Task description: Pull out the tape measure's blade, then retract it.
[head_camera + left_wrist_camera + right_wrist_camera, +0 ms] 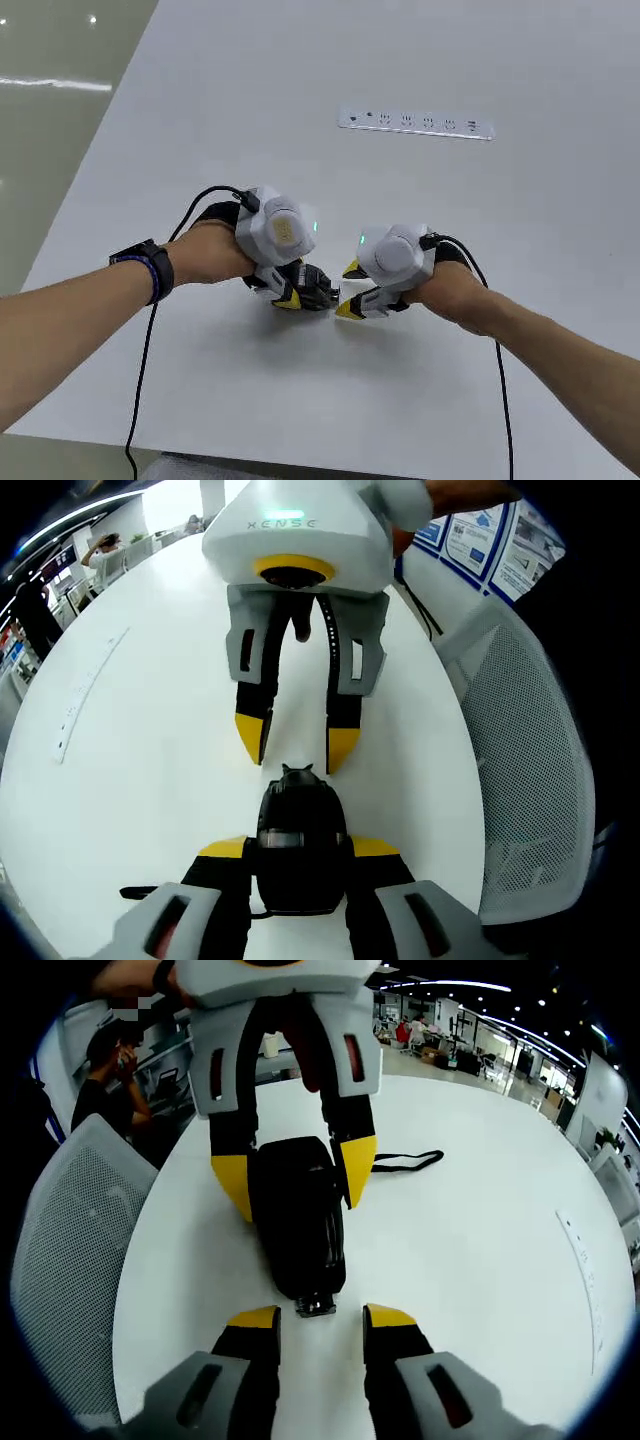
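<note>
The black tape measure [314,288] rests low over the white table [300,120], and my left gripper [297,290] is shut on its body. In the left gripper view the case [300,835] sits between my yellow-tipped fingers [225,848], with its blade end pointing away. My right gripper [350,290] faces it from the right, open, its tips just short of the case. In the right gripper view the tape measure [295,1215] lies lengthwise, and its metal blade tip [315,1307] sits between my open right gripper [322,1318] tips, apart from the pads. A black wrist strap [405,1163] trails behind the case.
A white power strip [415,123] lies flat further back on the table. A grey mesh chair [530,770] stands at the near table edge, the same chair [70,1260] in the right gripper view. Black cables hang from both grippers. People sit in the background office.
</note>
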Motion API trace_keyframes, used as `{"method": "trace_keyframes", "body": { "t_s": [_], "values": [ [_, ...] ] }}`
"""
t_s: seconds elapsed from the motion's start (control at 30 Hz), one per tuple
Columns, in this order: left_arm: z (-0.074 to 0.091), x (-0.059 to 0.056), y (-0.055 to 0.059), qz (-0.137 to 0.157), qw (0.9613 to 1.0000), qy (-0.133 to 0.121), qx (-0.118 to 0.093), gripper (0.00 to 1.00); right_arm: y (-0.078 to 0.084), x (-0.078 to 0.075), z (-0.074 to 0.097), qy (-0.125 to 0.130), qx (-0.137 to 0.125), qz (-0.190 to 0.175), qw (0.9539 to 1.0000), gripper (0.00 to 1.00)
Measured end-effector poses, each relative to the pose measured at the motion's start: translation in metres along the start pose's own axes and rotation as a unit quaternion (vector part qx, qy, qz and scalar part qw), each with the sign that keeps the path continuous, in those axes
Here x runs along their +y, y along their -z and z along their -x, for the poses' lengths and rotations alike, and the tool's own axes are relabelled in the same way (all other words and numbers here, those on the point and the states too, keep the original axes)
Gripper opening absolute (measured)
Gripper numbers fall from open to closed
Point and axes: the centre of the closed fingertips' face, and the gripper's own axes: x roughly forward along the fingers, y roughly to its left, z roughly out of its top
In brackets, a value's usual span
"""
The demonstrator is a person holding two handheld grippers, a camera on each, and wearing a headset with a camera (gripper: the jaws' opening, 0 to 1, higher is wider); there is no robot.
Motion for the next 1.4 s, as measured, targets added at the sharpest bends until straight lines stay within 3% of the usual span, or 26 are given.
{"method": "trace_keyframes", "body": {
  "t_s": [0.17, 0.57, 0.67, 0.87, 1.4],
  "values": [
    [0.000, 0.000, 0.000, 0.002, 1.0000, -0.002, 0.000, 0.33, -0.006, 0.004, -0.005, -0.013, -0.002, 0.015, 0.9998, 0.15],
    [-0.001, -0.001, -0.001, 0.005, 0.9999, -0.005, 0.015, 0.34, -0.001, 0.003, -0.013, -0.012, 0.033, 0.055, 0.9979, 0.15],
    [-0.002, 0.001, -0.001, 0.015, 0.9998, -0.005, 0.010, 0.34, 0.000, 0.003, -0.013, -0.015, 0.041, 0.067, 0.9968, 0.15],
    [-0.008, 0.000, -0.006, 0.020, 0.9997, -0.006, 0.009, 0.35, 0.000, 0.004, -0.014, -0.014, 0.055, 0.061, 0.9965, 0.15],
    [-0.005, -0.004, -0.005, 0.029, 0.9994, -0.014, 0.008, 0.35, 0.004, 0.006, -0.011, 0.008, 0.041, 0.049, 0.9979, 0.13]
  ]
}}
